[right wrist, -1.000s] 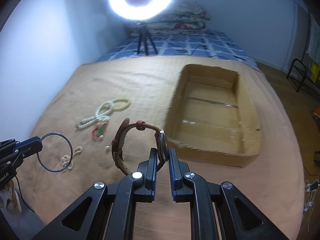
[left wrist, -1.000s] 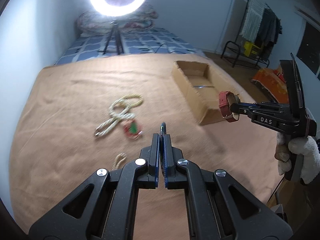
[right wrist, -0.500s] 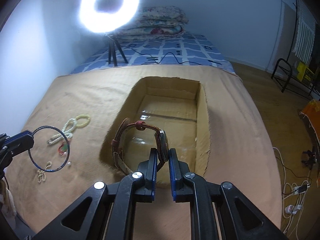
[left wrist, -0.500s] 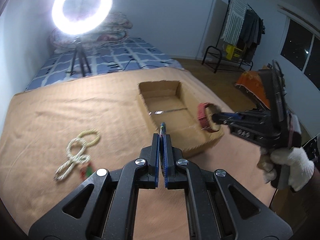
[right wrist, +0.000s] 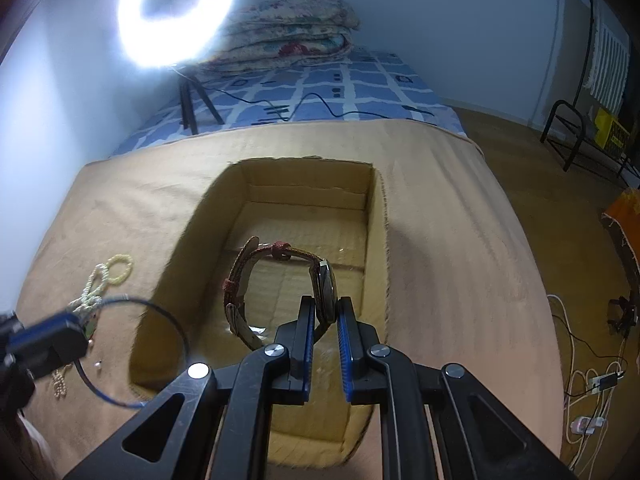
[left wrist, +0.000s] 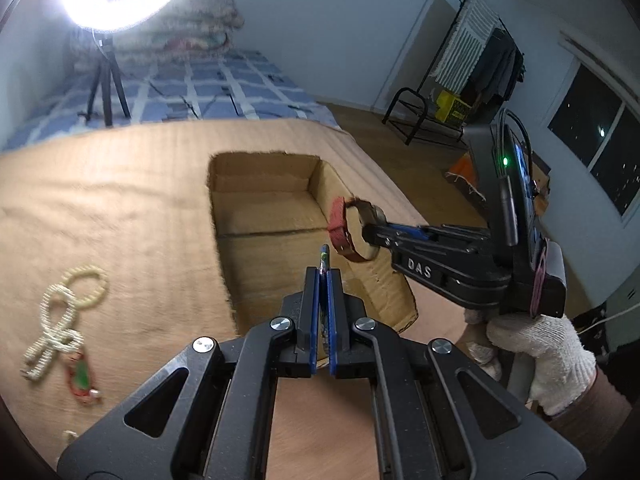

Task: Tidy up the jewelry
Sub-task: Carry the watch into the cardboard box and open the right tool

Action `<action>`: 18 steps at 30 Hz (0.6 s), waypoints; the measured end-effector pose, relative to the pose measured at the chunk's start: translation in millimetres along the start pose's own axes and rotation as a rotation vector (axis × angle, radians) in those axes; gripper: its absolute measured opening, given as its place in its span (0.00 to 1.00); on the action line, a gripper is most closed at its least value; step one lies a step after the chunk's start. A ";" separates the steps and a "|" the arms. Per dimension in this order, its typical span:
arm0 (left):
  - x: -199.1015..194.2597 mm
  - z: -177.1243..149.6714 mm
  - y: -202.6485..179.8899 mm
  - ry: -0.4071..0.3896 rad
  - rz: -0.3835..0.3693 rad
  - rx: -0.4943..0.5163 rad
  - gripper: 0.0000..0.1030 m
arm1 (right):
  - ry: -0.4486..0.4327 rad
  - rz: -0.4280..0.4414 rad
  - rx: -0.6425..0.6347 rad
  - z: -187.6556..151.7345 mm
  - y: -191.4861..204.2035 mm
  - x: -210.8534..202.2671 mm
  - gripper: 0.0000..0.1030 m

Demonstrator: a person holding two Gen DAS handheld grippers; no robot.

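Note:
My right gripper (right wrist: 324, 308) is shut on a wristwatch with a red-brown strap (right wrist: 276, 280) and holds it above the open cardboard box (right wrist: 376, 216). The watch (left wrist: 352, 232) and right gripper (left wrist: 370, 234) also show in the left wrist view, over the box (left wrist: 324, 184). My left gripper (left wrist: 323, 276) is shut on a thin blue bangle, seen edge-on (left wrist: 324, 258); in the right wrist view the bangle (right wrist: 180, 328) hangs over the box's near left corner.
A white and yellow bead necklace (left wrist: 64, 320) and a small red-green ornament (left wrist: 82, 376) lie on the tan blanket (left wrist: 120, 200) left of the box. A ring light on a tripod (right wrist: 176, 12) stands behind. Floor and cables lie to the right.
Both grippers have moved from the jewelry on the blanket toward the box. The watch is now over the box interior, and the bangle is at its near left corner.

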State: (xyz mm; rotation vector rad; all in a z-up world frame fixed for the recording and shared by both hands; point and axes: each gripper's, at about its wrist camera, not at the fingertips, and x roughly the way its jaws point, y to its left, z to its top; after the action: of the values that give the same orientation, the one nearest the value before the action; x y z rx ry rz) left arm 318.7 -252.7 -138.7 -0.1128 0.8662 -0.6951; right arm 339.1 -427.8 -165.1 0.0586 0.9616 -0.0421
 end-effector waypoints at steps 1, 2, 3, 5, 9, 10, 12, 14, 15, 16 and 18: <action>3.0 1.1 -0.2 0.006 -0.004 -0.008 0.01 | 0.003 -0.003 0.001 1.6 -2.1 2.5 0.09; 9.7 0.2 1.0 0.020 -0.010 -0.023 0.01 | 0.007 -0.006 0.004 3.5 -4.8 6.4 0.09; 12.6 -0.4 1.2 0.027 -0.013 -0.028 0.01 | 0.012 -0.008 0.005 5.3 -6.3 9.9 0.09; 20.5 -2.9 1.4 0.044 -0.010 -0.036 0.01 | 0.020 -0.010 0.002 7.7 -7.4 16.4 0.09; 31.1 -4.3 0.6 0.065 0.009 -0.032 0.01 | 0.046 -0.008 -0.024 10.9 -1.4 31.4 0.09; 32.1 -4.7 0.7 0.068 0.013 -0.030 0.01 | 0.050 -0.009 -0.029 11.6 0.0 34.0 0.09; 37.8 -6.7 1.2 0.082 0.028 -0.024 0.01 | 0.060 -0.012 -0.039 12.8 4.3 40.1 0.09; 41.8 -8.8 2.1 0.096 0.035 -0.023 0.01 | 0.072 -0.019 -0.046 13.5 7.8 45.5 0.09; 43.1 -10.1 2.2 0.101 0.040 -0.021 0.01 | 0.078 -0.024 -0.051 13.5 9.0 48.1 0.09; 44.5 -10.5 2.4 0.104 0.045 -0.017 0.01 | 0.083 -0.027 -0.054 14.5 10.4 50.8 0.09; 46.7 -11.6 2.9 0.105 0.056 -0.014 0.01 | 0.097 -0.033 -0.061 15.5 12.8 56.3 0.09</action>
State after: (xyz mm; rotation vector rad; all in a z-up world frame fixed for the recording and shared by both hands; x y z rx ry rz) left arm 332.5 -276.6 -178.3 -0.0643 0.9709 -0.6469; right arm 384.7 -416.7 -202.1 -0.0116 1.0598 -0.0410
